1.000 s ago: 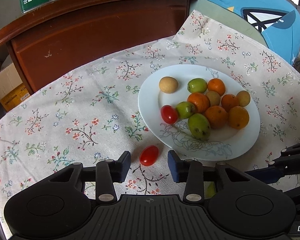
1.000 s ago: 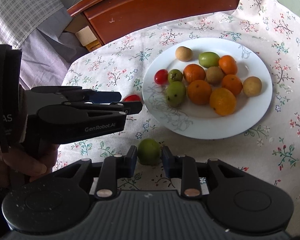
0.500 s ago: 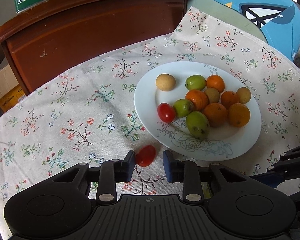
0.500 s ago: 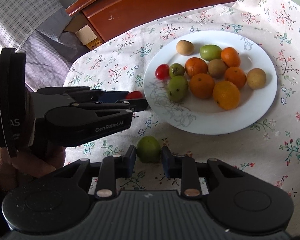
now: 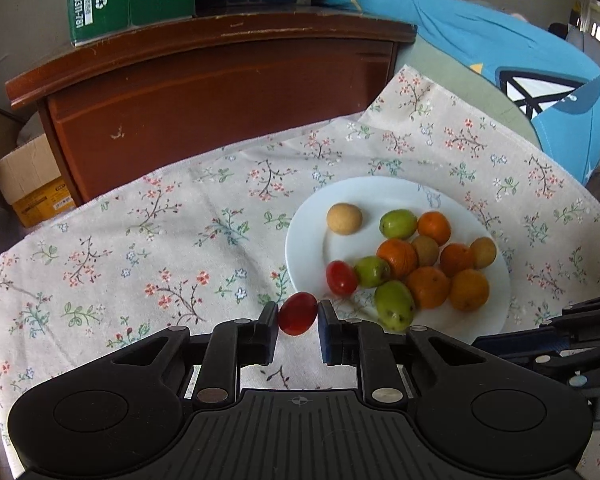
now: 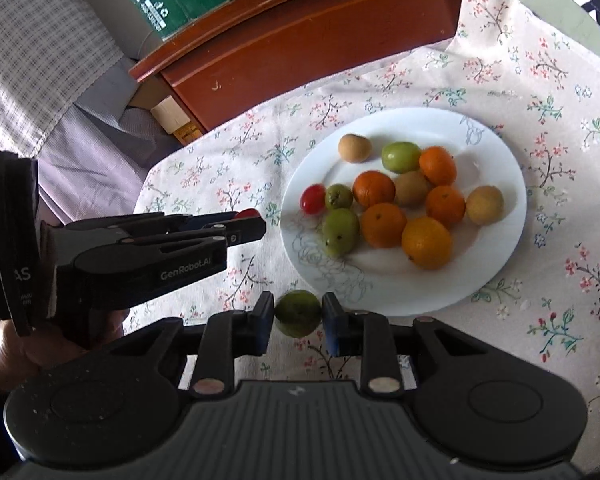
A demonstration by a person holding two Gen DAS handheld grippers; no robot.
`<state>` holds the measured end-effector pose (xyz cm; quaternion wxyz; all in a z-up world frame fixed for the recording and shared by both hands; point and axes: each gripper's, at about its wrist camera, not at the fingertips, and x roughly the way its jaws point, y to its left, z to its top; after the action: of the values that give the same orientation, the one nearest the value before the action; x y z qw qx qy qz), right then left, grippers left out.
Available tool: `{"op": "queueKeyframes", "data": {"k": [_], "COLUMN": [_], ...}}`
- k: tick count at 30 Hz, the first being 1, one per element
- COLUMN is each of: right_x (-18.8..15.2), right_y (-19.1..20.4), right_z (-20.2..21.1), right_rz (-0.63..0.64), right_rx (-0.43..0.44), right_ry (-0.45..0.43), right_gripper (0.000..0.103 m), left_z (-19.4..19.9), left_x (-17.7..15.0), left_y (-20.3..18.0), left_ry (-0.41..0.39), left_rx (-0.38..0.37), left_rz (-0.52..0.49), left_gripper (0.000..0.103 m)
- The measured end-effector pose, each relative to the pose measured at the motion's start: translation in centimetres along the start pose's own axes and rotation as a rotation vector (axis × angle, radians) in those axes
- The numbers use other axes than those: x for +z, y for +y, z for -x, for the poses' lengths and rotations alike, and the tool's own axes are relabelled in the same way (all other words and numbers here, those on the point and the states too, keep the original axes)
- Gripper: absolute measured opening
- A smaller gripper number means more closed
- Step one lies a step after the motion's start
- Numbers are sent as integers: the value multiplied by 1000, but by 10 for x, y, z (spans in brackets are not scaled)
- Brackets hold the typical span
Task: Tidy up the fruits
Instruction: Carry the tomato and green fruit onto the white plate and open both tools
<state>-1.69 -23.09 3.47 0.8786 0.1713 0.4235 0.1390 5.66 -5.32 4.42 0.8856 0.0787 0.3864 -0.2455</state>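
1. Tongs first: the left tongs (image 5: 298, 314) are clamped on a red cherry tomato (image 5: 298, 313), which sits between the two pads just short of the near-left rim of the white plate (image 5: 496, 312).
2. The right tongs (image 6: 298, 314) are clamped on a green fruit (image 6: 298, 313), held over the floral cloth (image 6: 560, 280) just in front of the plate's near rim.
3. Done so far, by my reading: both loose fruits are gripped, and neither appears to rest on the tabletop any more.
4. The plate already carries the rest: another cherry tomato (image 5: 341, 277), three green fruits, several oranges and a few brownish round fruits, mostly bunched toward its middle and right.
5. Left to do, as I judge it: carry both held fruits over the rim and set them down. The bare near-left part of the plate looks like the easiest spot.
6. No other stray fruit shows on the cloth in either view, so these two seem to be the last.
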Motion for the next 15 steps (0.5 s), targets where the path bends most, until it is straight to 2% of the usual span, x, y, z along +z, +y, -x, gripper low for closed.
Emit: {"op": "queueKeyframes", "data": {"k": [6, 9, 10, 15], "right_x": [17, 19, 19, 16], "right_y": [-18, -25, -26, -26], "right_z": [15, 17, 17, 10], "right_rz": [-76, -109, -115, -106], "right_rx": [-42, -62, -66, -76], "right_ry": [-73, -99, -99, -78], "right_gripper": [26, 26, 23, 23], "left_z": [6, 2, 1, -7], "left_x": [17, 22, 23, 27], "left_y": [-6, -10, -11, -15], "left_ry": [-54, -65, -65, -66], "left_rx": [-47, -47, -48, -62], "left_rz": [34, 38, 42, 53], "left_gripper": [18, 19, 19, 19]}}
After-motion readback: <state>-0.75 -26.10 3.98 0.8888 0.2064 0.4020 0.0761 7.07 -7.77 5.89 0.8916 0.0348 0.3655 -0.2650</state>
